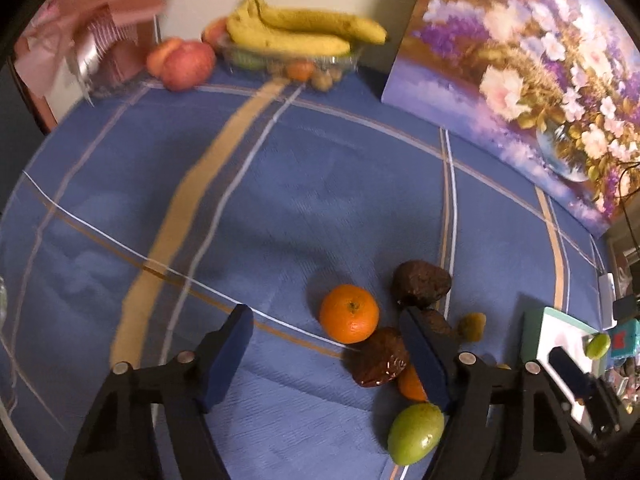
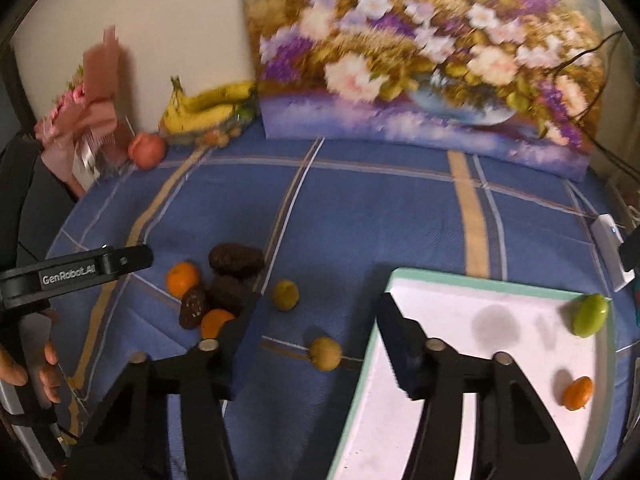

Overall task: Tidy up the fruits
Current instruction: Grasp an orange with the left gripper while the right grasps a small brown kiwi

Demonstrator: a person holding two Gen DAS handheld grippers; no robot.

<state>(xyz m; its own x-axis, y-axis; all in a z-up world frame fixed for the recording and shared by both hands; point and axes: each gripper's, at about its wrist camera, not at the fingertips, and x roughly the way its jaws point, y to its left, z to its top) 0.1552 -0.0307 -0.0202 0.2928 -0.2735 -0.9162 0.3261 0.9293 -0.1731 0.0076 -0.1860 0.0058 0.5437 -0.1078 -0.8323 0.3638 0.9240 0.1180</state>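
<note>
Loose fruit lies on the blue tablecloth. In the left wrist view an orange, dark brown fruits and a green fruit sit by my open, empty left gripper; its right finger hides a second orange. In the right wrist view my open, empty right gripper hovers above a small yellow-brown fruit, with another beyond. The white tray on the right holds a green fruit and a small orange. The left gripper appears at left.
A glass bowl with bananas stands at the back, apples beside it. A flower painting leans on the wall. Pink wrapped flowers stand at back left. A white device lies at the right edge.
</note>
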